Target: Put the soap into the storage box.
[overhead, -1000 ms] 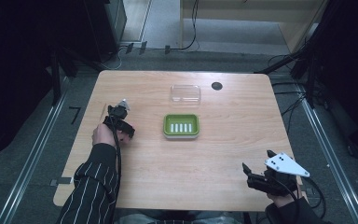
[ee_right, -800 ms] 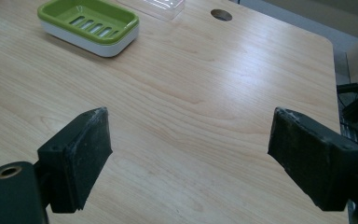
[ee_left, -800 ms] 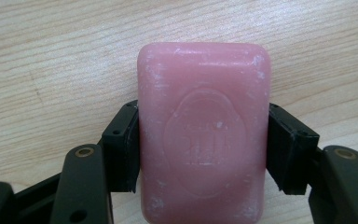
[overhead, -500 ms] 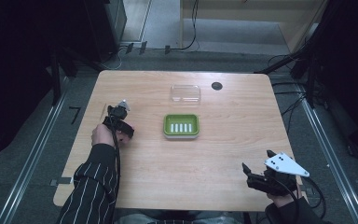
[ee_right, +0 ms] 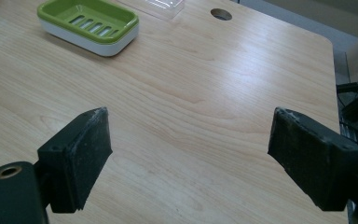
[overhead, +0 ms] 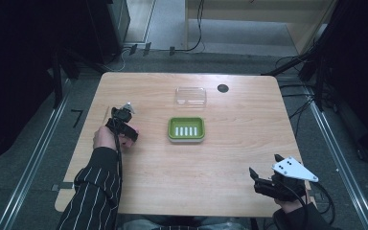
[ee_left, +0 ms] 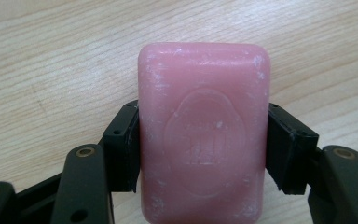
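Observation:
A pink bar of soap [ee_left: 203, 116] with an embossed stamp sits between the black pads [ee_left: 123, 144] of my left gripper [ee_left: 203, 144], which is shut on its two long sides just above the wooden table. In the high view that left gripper [overhead: 123, 115] is at the table's left side, left of a green soap dish [overhead: 171, 130] with a slotted floor. My right gripper [overhead: 264, 168] rests near the front right corner. Its jaws stand wide apart with only bare wood between them in the right gripper view [ee_right: 189, 154], and the green dish [ee_right: 121, 35] lies far ahead to the left.
A clear plastic lid [overhead: 190, 96] lies behind the dish near the table's far edge. A round cable hole [overhead: 223, 88] is beside it. Cables and dark equipment stand on the floor around the table [overhead: 230, 158].

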